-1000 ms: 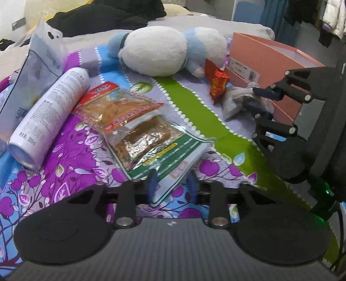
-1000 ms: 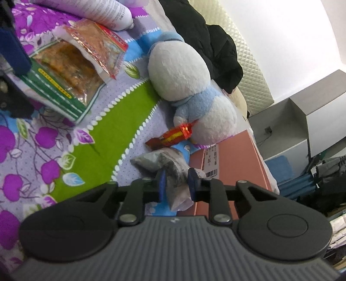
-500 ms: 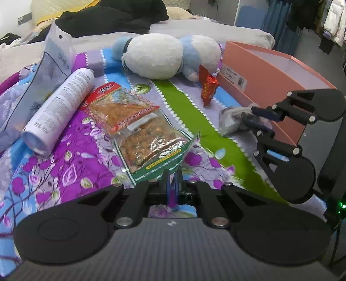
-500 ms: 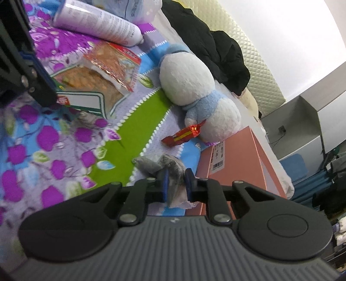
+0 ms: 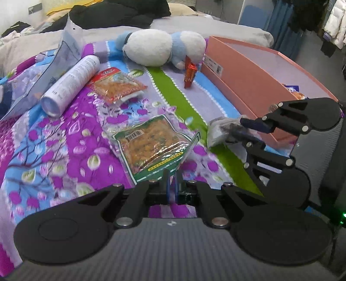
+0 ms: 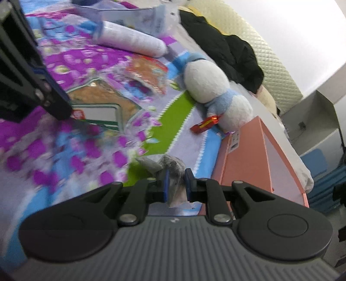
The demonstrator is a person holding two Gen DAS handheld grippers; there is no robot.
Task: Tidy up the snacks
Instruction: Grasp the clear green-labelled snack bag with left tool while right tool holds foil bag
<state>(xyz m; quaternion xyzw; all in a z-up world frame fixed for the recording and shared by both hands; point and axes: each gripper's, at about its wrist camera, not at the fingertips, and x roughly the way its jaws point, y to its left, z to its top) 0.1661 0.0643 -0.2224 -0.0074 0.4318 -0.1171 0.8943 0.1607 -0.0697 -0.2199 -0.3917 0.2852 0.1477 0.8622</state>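
My left gripper (image 5: 172, 183) is shut on the near edge of a green-bordered snack bag (image 5: 153, 147) and holds it lifted over the bedspread. My right gripper (image 6: 175, 186) is shut on a grey crinkled snack packet (image 6: 170, 166), also seen in the left wrist view (image 5: 220, 131), beside the pink box (image 5: 255, 73). A red-edged snack bag (image 5: 117, 86) lies on the bedspread. A small red snack stick (image 5: 189, 72) leans by the plush toy. The pink box (image 6: 259, 155) holds an orange-and-blue packet (image 5: 296, 93).
A white and blue plush toy (image 5: 160, 48) lies at the back. A white spray bottle (image 5: 69, 86) and a pale blue pouch (image 5: 49, 71) lie at the left. Dark clothes (image 5: 121, 13) pile behind.
My left gripper has shut on the green-bordered bag and pulled it nearer, off the red-edged bag. My right gripper has kept hold of the grey packet and drawn back along the box.
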